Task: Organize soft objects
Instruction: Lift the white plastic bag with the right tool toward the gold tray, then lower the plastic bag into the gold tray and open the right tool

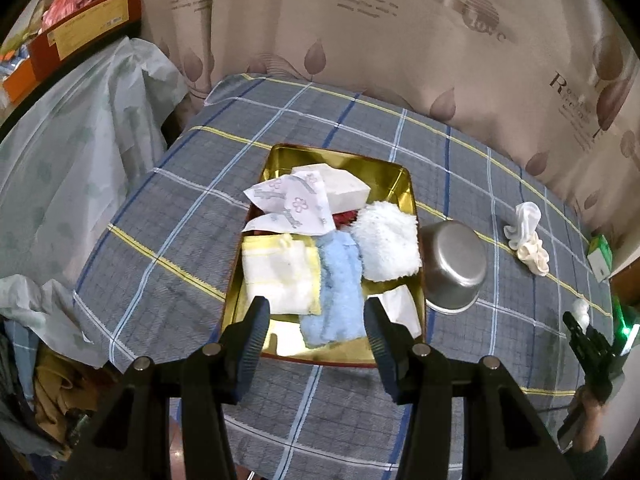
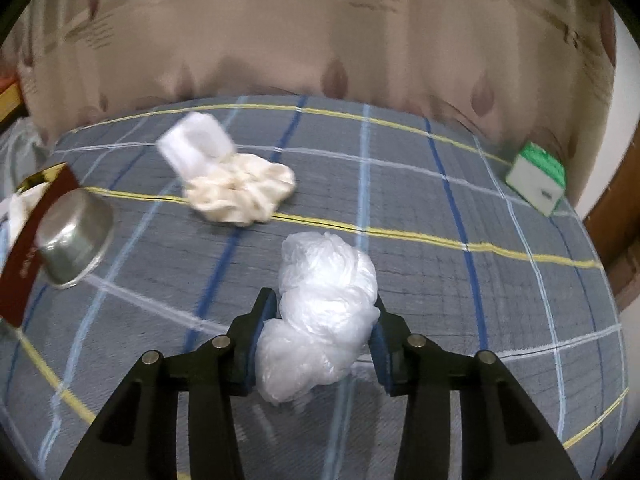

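Note:
A gold tin tray on the plaid tablecloth holds a light blue fuzzy cloth, a white fluffy cloth, a white-and-yellow pouch, a flower-printed packet and a white block. My left gripper hangs open over the tray's near end, nothing between its fingers. My right gripper is shut on a crumpled clear plastic bag, held above the cloth. It also shows at the left view's right edge as the right gripper. A cream scrunchie and a white sock lie on the table beyond it.
A steel bowl leans tilted against the tray's right side. A green-and-white box sits at the table's far right corner. A patterned curtain hangs behind the table. Plastic-draped furniture with boxes on top stands to the left.

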The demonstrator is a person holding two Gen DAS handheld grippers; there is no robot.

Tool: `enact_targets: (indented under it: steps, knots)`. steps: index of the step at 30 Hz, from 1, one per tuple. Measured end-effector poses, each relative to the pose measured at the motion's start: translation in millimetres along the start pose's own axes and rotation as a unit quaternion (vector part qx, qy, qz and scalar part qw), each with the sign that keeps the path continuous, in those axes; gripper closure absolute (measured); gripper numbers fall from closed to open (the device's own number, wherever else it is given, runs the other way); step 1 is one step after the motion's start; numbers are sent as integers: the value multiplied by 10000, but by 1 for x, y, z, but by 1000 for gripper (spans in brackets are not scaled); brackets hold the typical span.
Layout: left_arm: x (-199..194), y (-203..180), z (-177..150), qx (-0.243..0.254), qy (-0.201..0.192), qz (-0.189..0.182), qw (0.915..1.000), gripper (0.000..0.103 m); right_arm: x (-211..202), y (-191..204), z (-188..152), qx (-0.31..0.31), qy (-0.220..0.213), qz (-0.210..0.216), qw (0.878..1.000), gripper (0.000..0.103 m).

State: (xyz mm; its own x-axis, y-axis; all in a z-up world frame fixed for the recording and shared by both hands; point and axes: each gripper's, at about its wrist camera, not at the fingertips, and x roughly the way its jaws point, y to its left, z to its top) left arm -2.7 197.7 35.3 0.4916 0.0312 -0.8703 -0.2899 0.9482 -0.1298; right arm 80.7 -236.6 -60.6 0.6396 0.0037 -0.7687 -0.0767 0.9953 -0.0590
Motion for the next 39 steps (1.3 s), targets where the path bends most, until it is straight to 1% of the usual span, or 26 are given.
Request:
enact_targets:
  steps: [7,12,16,19,22,23,26,29,33,39]
  knots:
    - [6,10,0,-181,78,-95,9998,53,-27,40,4,-459,-44,187,9988,62]
    - [1,18,-4,-237,-22,-103,9997,53,-44,78,9,-828,-119,483,9953,62]
    - [-6,30,-7,-368,-85,-84,9993,53,-59,114,11,-1243,-229,766,9890,63]
    - [-10,41,-8,-491,-138,-44,9987,53,-73,147,10,-1568,-279,1107,9810,63]
    - [-10,55,-10,-688,-159,54,9975,53,-84,174,9,-1753,-262,1518,9724,63]
    - [-9,61,-12,-756,-142,92,9970,53,-88,187,9,-1827,-230,1725,9676,63]
    - [-3,75,-15,-938,-59,124,9955,53,-97,219,12,-2061,-176,2166,9541,63]
    - [4,93,-17,-1143,-24,247,9931,53,-99,251,16,-2308,-195,2496,9402,62]
    - [10,111,-17,-1317,-38,387,9905,53,-86,292,23,-2522,-124,2691,9294,62]
    - [17,122,-14,-1254,-105,745,9893,53,-54,334,29,-2701,40,2639,9260,62]
